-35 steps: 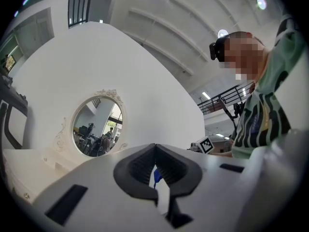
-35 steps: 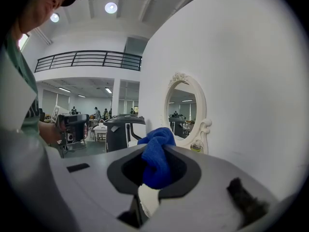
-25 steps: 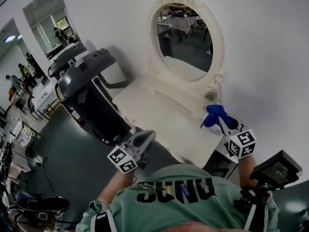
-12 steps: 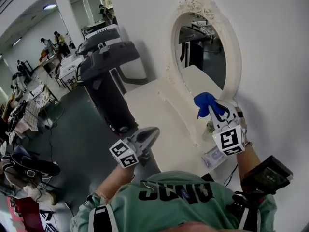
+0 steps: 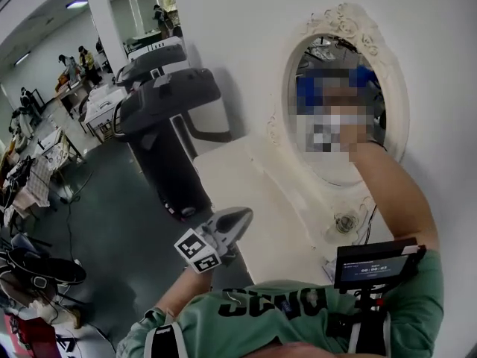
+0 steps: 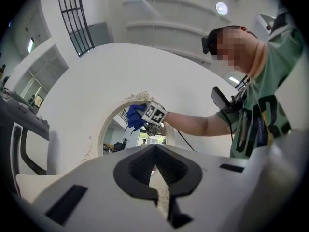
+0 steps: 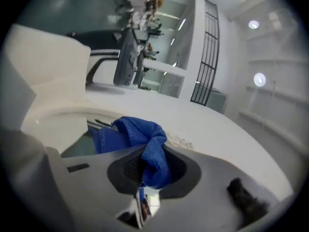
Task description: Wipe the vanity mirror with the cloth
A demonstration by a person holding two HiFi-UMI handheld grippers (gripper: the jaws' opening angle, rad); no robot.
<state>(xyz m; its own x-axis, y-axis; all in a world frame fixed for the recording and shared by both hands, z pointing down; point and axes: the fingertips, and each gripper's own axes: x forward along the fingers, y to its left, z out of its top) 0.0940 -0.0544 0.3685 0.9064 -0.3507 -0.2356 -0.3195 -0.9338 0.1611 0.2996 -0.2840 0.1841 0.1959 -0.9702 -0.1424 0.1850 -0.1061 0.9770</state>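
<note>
Tongs first: your left gripper (image 6: 155, 151) has its jaws together at the tips with nothing between them. It hangs low in front of the vanity mirror (image 5: 332, 162), short of the near edge of the cream table top (image 5: 246, 177) that runs up to the mirror's foot.

Your right gripper (image 7: 150, 154) is clamped on the blue cloth (image 7: 141, 133). The bunched fabric fills the gap between the pads and spills out ahead of them. In the left gripper view the cloth sits at the upper part of the mirror, just under the carved top of the frame. In the right gripper view its blue reflection lies just beside it in the glass, though you cannot tell if fabric and glass touch. Your right forearm (image 5: 387, 185) crosses the mirror's lower right rim and hides that side of the frame.

Left of the mirror a dark machine (image 5: 160, 125) stands against the wall. People (image 5: 74, 66) stand far beyond it.

A second ago the right gripper was down by the mirror's foot; now it is up at the glass. The left gripper has barely moved.
</note>
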